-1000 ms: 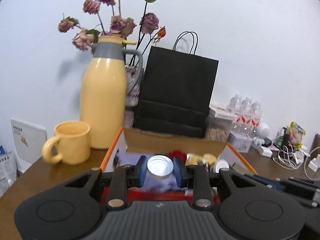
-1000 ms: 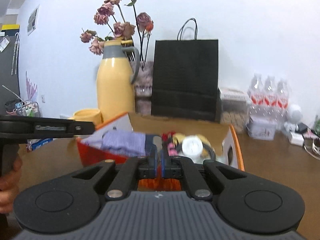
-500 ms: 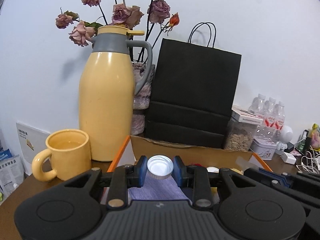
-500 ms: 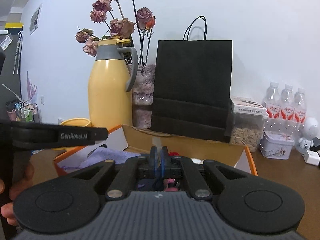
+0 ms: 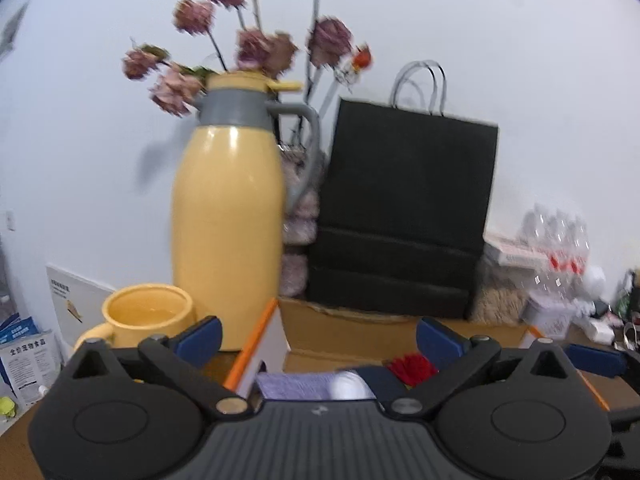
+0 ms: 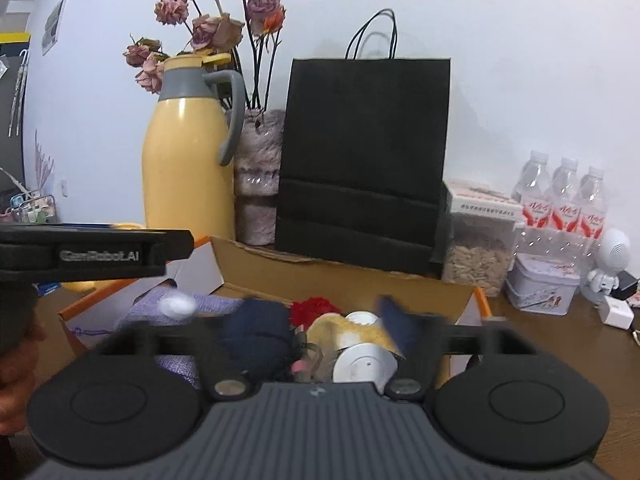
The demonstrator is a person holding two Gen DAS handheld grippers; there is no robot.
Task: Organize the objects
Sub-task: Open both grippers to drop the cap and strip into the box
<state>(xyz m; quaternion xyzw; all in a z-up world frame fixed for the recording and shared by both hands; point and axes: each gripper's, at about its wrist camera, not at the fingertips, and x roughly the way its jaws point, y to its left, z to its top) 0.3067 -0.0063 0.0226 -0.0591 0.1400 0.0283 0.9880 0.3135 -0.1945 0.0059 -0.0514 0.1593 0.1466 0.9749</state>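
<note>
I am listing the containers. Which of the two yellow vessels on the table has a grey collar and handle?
The tall yellow thermos jug, standing left of the black paper bag. The other vessel, the short yellow mug beside it, is yellow all over and open-topped.

Blurred white cap (image 5: 347, 385) lies on purple cloth (image 5: 294, 385) inside cardboard box (image 5: 360, 330)

My left gripper (image 5: 318, 338) is matt black plastic with smooth blue pads. The yellow flask (image 5: 228, 224) looks glossy, its collar matt grey. The black bag (image 6: 362, 164) is matt paper, the box (image 6: 344, 280) raw brown cardboard. The lilac cloth (image 5: 294, 385) looks woven, the table (image 6: 560, 344) smooth dark wood.
</note>
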